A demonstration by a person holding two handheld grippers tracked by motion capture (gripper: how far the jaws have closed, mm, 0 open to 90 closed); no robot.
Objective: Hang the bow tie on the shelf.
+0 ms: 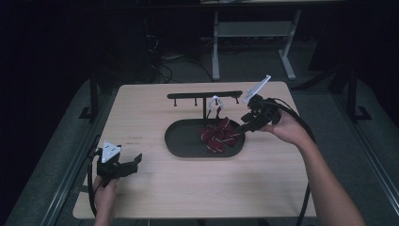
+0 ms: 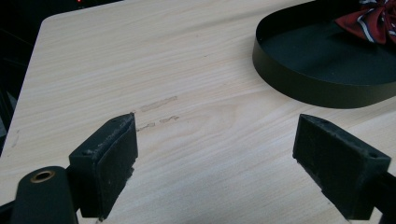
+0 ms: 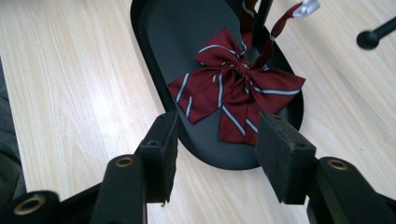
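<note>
A dark red bow tie with white stripes (image 1: 219,134) (image 3: 236,95) lies in the right half of a black oval tray (image 1: 186,141) (image 3: 163,32) (image 2: 317,88). Its strap runs up to a white clip (image 1: 215,100) (image 3: 309,6) hung on the black peg stand (image 1: 204,96) that rises from the tray. My right gripper (image 1: 243,126) (image 3: 217,151) hovers open at the tray's right end, just short of the bow, nothing between its jaws. My left gripper (image 1: 134,162) (image 2: 219,161) rests open over bare table at the near left, holding nothing.
The light wooden table (image 1: 155,188) has its near left edge close to my left hand. A peg end of the stand (image 3: 373,37) sticks out at the upper right of the right gripper view. A desk frame (image 1: 249,33) and cables stand on the dark floor behind.
</note>
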